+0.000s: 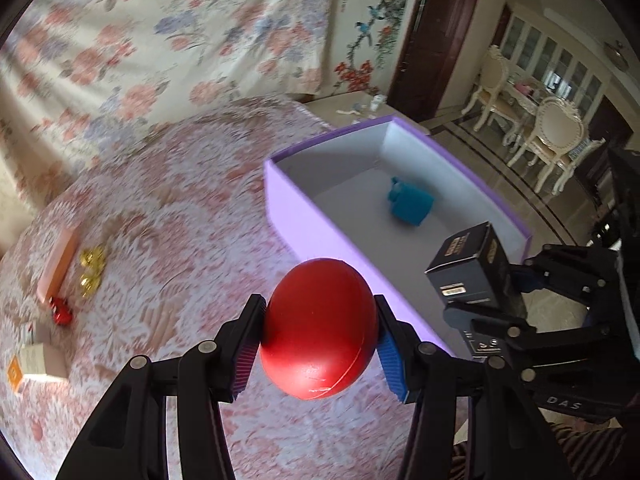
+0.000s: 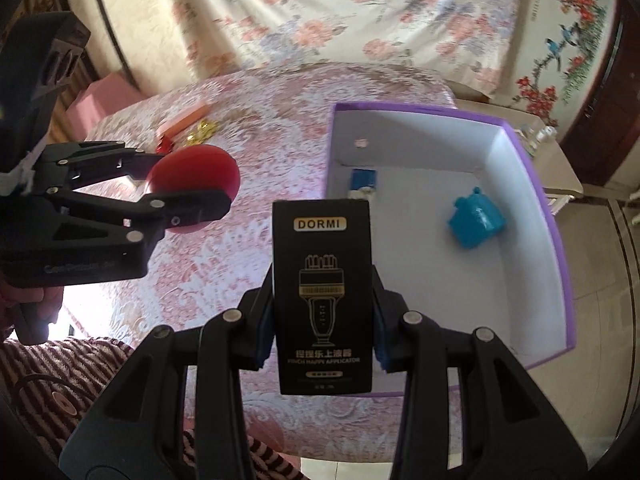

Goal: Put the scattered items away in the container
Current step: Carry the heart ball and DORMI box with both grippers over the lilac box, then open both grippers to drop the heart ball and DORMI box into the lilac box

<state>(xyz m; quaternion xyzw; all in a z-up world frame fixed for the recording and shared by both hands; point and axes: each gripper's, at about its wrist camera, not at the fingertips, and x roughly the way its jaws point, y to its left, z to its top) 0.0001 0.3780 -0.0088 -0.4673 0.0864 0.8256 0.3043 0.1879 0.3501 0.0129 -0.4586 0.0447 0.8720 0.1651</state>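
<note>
Over the near edge of the purple container [image 2: 556, 240], the right gripper [image 2: 322, 308] holds a black DORMI box [image 2: 322, 280] upright, jaws clamped on its two long sides. Left gripper [image 1: 320, 332] has its jaws closed on a red ball [image 1: 320, 328], which hangs above the lace-covered surface [image 1: 168, 208] just beside the container's long wall, not yet over the opening. Inside the container: a blue toy [image 2: 476, 222] on the floor near the far end, and a small blue-and-white item [image 2: 363, 182] against the far wall. Lying out on the surface, well apart from the container: an orange-pink flat box [image 1: 60, 264], gold trinkets [image 1: 91, 268], a small red object [image 1: 62, 311], and a white-and-orange carton [image 1: 34, 362]. Judgement: partway through; two items in, two in the jaws, at least four left on the surface.
</note>
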